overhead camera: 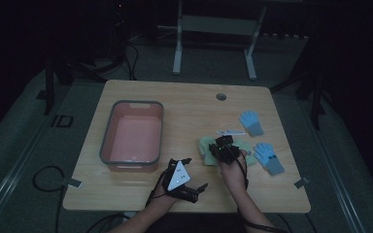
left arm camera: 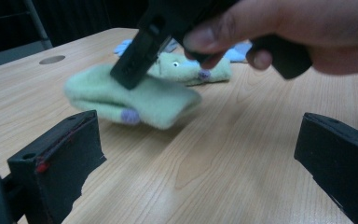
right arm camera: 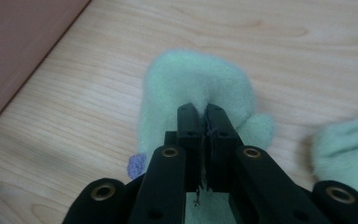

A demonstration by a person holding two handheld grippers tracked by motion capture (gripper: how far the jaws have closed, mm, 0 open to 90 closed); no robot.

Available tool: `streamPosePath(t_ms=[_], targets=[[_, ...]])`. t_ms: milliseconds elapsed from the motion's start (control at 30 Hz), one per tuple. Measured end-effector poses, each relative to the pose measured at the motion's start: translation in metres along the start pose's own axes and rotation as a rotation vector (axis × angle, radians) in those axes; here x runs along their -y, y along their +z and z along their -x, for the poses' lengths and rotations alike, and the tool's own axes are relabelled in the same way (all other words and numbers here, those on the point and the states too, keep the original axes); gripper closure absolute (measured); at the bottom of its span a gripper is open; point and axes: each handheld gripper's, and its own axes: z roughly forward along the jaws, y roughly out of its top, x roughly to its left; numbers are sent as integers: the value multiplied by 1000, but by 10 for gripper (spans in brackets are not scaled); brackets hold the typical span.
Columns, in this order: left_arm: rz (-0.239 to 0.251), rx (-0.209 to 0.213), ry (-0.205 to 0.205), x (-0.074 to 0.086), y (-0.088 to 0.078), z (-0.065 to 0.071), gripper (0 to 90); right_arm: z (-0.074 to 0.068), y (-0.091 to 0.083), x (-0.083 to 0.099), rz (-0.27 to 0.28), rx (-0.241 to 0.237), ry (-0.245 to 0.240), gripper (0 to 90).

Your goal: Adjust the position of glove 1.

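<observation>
My right gripper is shut on a pale green fleece mitten, pinching its fabric between the jaw tips just above the wooden table. From above, that gripper sits over the mitten at centre right. A second green mitten lies just behind the first. My left gripper rests near the front edge. Its jaws stand wide open on nothing and face the mitten.
A pink bin with a grey rim stands at the left. Two light blue gloves lie at the right, with a thin white object between them and the mittens. A cable hole is at the back.
</observation>
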Motion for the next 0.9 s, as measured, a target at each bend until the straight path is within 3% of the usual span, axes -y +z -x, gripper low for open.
streamPosePath(t_ms=[200, 433, 667, 767, 900], targets=[[1, -1, 6, 0, 0, 0, 8, -5, 13, 6, -19, -19, 19, 863], [4, 1, 9, 0, -1, 1, 8, -9, 29, 12, -37, -5, 20, 861], [-3, 2, 10, 0, 0, 0, 8, -8, 30, 13, -31, -8, 19, 842], [-1, 1, 8, 0, -1, 0, 8, -8, 27, 12, -34, -24, 16, 773], [1, 0, 7, 0, -1, 0, 8, -1, 15, 6, -1, -59, -26, 655]])
